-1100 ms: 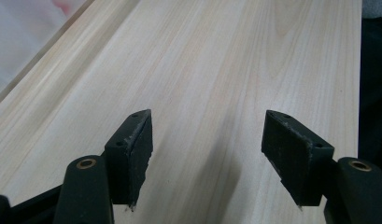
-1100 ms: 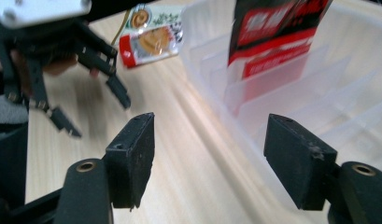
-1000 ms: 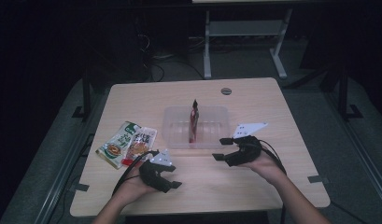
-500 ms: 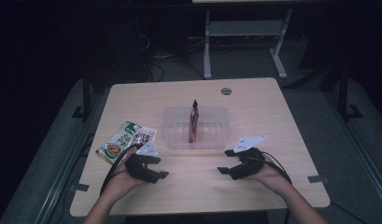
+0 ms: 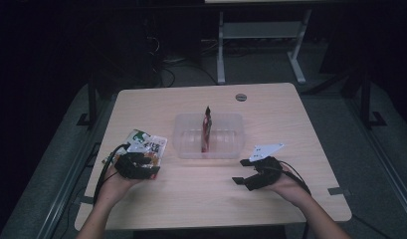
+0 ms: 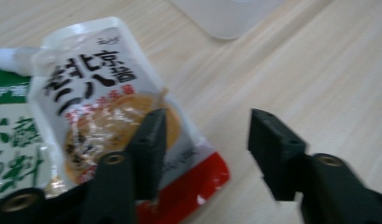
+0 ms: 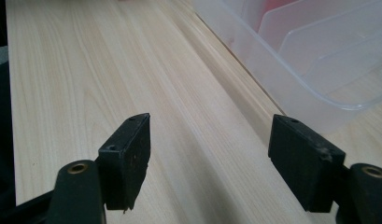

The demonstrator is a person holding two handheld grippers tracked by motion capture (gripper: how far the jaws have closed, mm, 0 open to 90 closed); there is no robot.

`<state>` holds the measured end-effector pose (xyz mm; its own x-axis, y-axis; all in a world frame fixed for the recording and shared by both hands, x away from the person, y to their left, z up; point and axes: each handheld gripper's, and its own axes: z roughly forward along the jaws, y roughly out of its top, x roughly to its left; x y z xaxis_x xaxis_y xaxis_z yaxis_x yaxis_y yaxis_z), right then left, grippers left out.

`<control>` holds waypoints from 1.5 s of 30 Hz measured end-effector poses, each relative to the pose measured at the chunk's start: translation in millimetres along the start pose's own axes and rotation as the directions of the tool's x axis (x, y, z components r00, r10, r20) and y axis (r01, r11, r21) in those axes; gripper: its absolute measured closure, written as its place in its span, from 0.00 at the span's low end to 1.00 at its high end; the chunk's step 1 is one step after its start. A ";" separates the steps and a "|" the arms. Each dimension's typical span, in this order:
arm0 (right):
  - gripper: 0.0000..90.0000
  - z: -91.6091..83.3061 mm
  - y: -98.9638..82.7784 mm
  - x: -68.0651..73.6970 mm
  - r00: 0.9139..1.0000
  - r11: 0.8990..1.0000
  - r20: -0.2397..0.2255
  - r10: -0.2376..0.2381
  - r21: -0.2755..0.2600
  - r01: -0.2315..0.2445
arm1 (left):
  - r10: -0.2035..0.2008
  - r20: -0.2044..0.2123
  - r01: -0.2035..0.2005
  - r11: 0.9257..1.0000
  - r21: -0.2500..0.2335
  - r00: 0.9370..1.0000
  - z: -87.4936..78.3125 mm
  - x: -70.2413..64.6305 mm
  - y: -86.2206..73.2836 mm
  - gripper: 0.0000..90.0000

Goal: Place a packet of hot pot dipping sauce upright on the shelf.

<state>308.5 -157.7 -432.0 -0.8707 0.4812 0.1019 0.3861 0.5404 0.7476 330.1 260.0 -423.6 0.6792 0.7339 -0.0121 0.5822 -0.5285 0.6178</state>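
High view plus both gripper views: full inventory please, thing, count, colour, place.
Table: 1, light wood, centre of the high view.
Clear bin: 1, see-through plastic with dividers, mid-table.
Red packet: 1, red, standing upright inside the clear bin.
White sauce pouch: 1, white with red bottom edge and a spout, table's left side.
Green packet: 1, green and white, beside the pouch.
Round grommet: 1, grey, far table edge.
White frame: 1, floor behind the table.
Left gripper: 1, black, jaws just been closing, over the pouch's corner, not pressing it.
Right gripper: 1, black, jaws open over bare table near the bin.
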 end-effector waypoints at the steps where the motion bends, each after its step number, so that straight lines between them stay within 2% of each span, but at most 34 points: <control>1: 0.33 0.1 0.0 -0.1 1.000 1.000 -0.001 0.000 0.000 0.000 | -0.007 -0.006 0.007 1.000 0.000 1.000 0.6 3.5 1.5 0.66; 3: 0.34 0.0 0.0 -0.5 1.000 1.000 0.012 -0.007 -0.005 0.007 | -0.033 -0.019 0.032 0.999 -0.008 0.999 2.7 8.2 3.8 0.75; 6: 0.34 -1.0 0.3 -2.7 1.000 1.000 0.020 0.011 -0.016 -0.011 | -0.050 -0.048 0.050 0.999 0.007 0.998 6.6 15.6 6.3 0.89; 10: 0.34 -1.0 -0.4 -5.9 0.999 1.000 0.029 0.022 -0.018 -0.022 | -0.070 -0.073 0.072 0.997 0.029 0.995 11.8 24.1 7.1 0.99; 15: 0.35 -2.2 -0.2 -5.8 0.999 0.999 0.040 0.025 -0.024 -0.024 | -0.093 -0.079 0.097 0.994 0.050 0.993 21.1 31.0 5.8 1.00; 16: 0.35 -2.3 -0.5 -6.6 0.999 0.999 0.042 0.020 -0.027 -0.019 | -0.084 -0.079 0.088 0.995 0.055 0.993 22.0 32.0 6.1 1.00; 20: 0.36 -2.5 -1.1 -7.9 0.999 0.999 0.046 0.026 -0.030 -0.024 | -0.093 -0.079 0.099 0.992 0.073 0.993 27.1 33.4 7.3 1.00; 27: 0.36 -1.3 -1.0 -8.7 0.999 0.999 0.044 0.027 -0.026 -0.026 | -0.060 -0.090 0.073 0.987 0.143 0.994 37.5 36.2 12.5 1.00; 29: 0.36 -0.9 -0.8 -8.1 0.998 0.999 0.043 0.034 -0.023 -0.034 | -0.073 -0.077 0.084 0.986 0.142 0.994 38.6 37.5 13.3 1.00; 33: 0.36 -0.9 -0.9 -8.4 0.999 0.999 0.043 0.031 -0.027 -0.029 | -0.068 -0.051 0.075 0.986 0.147 0.996 37.8 37.9 12.7 1.00; 40: 0.36 -3.1 -1.0 -8.9 0.998 0.999 0.044 0.040 -0.030 -0.039 | -0.042 0.024 0.037 0.986 0.165 0.999 36.7 28.3 12.3 1.00; 45: 0.37 -3.7 -1.3 -10.1 0.999 0.999 0.043 0.031 -0.033 -0.030 | -0.038 0.069 0.025 0.985 0.173 0.997 33.6 19.6 8.6 1.00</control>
<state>315.6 -165.7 -431.6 -0.8444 0.5268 0.0968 0.4013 0.5025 0.7658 363.4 255.6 -444.9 0.6859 0.7222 -0.0895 0.6676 -0.5755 0.4723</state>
